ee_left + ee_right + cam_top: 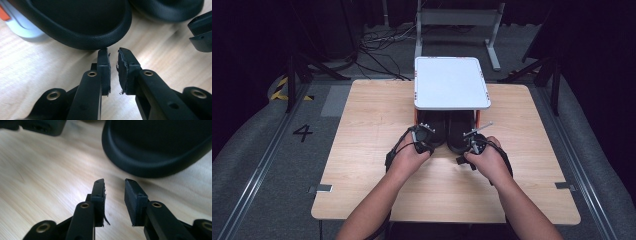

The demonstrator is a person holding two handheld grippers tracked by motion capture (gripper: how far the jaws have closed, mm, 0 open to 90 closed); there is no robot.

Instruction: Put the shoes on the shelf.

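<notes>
Slippers, two black ones, lie side by side on the wooden table, toes tucked under a small white-topped rack and heels toward the person. In the left gripper view the left gripper has its jaws nearly together with a thin gap and nothing between them, its tips just short of the rounded heel rim of the left slipper; I read it as closed and empty. In the right gripper view the right gripper shows a somewhat wider gap, also empty, with its pads clear of the right slipper a little beyond. Both pads are black rubber, worn and frayed at the edges, with a shred hanging from the right gripper's left pad. The slippers look like moulded foam or rubber with a fine pebbled skin, a thick rolled edge and a dished footbed. From the high view each hand sits just behind its slipper. As a judgement, the jaws look too narrow to take the thick rim: pushed forward as they are, they would likely shove the slippers deeper under the rack or against its orange-and-grey leg. The soft rim could also squirm out of worn pads.
</notes>
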